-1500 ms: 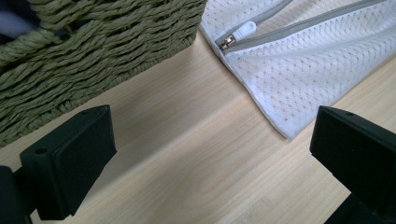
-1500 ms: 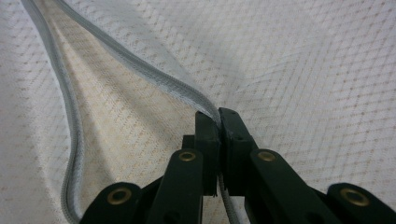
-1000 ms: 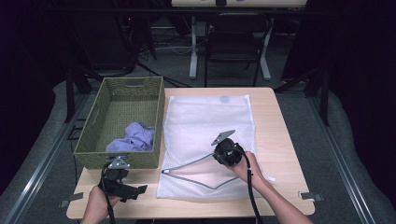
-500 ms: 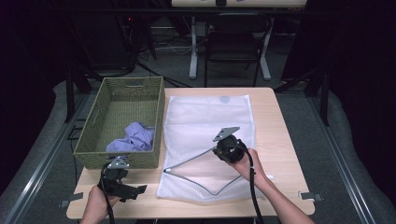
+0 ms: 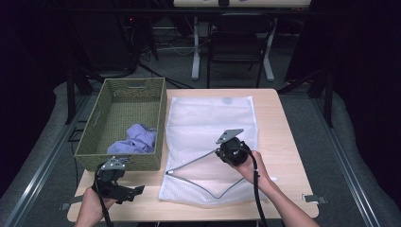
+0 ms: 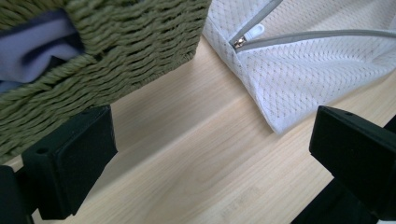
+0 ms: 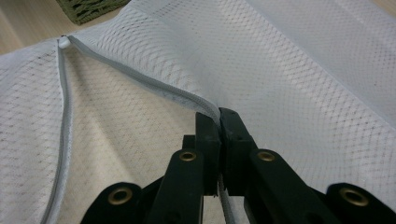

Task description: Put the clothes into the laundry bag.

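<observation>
Right gripper (image 7: 219, 116) lifted slightly, white mesh bag (image 5: 208, 123) (zip open), edge pinched

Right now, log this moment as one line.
right gripper: shut on zipper edge of mesh laundry bag | left gripper: open, beside wicker basket

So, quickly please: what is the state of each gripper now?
Left gripper: open, holding nothing, above the light wooden table.
Right gripper: closed on the grey zipper edge of the white mesh laundry bag.
</observation>
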`<action>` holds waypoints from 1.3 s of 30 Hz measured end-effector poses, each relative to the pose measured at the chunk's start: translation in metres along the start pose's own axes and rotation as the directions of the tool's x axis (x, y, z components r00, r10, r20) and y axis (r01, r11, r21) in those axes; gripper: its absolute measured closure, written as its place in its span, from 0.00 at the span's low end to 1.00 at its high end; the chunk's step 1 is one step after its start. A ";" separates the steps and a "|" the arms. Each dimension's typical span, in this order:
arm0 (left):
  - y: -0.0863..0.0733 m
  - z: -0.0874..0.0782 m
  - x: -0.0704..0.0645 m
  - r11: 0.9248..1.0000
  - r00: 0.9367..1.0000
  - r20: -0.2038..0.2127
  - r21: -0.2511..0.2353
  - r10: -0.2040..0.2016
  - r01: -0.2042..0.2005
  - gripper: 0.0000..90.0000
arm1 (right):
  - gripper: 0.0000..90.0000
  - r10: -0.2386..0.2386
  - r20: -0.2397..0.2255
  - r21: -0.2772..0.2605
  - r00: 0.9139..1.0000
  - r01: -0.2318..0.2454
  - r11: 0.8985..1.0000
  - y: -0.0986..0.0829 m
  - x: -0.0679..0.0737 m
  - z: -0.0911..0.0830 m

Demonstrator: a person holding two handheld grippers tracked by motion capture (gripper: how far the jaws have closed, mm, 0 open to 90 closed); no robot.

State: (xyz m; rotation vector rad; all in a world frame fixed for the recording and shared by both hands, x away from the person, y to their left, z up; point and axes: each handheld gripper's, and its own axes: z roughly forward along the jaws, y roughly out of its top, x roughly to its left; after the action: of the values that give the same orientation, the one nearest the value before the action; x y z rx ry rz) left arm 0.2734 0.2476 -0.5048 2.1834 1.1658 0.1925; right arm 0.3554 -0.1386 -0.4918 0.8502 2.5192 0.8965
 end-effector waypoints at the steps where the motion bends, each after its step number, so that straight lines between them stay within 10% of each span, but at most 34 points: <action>1: 0.002 -0.002 -0.001 1.000 1.000 -0.004 0.004 -0.002 0.002 0.01 | 0.97 -0.002 0.002 -0.002 1.000 0.002 1.000 0.000 0.000 0.000; 24: 0.072 -0.042 0.017 0.996 0.996 -0.086 -0.085 -0.014 0.007 0.00 | 0.97 0.001 0.010 -0.016 1.000 0.000 1.000 0.000 -0.004 -0.003; 39: 0.127 -0.010 0.063 0.995 0.992 -0.106 0.070 -0.064 0.072 0.00 | 0.97 -0.017 0.018 -0.004 1.000 0.017 1.000 0.000 -0.002 0.000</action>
State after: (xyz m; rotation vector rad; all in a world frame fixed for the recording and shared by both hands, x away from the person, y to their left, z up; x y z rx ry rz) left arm 0.3946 0.2518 -0.4313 2.2167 1.3226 0.2398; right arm 0.3568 -0.1392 -0.4915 0.8304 2.5043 0.8843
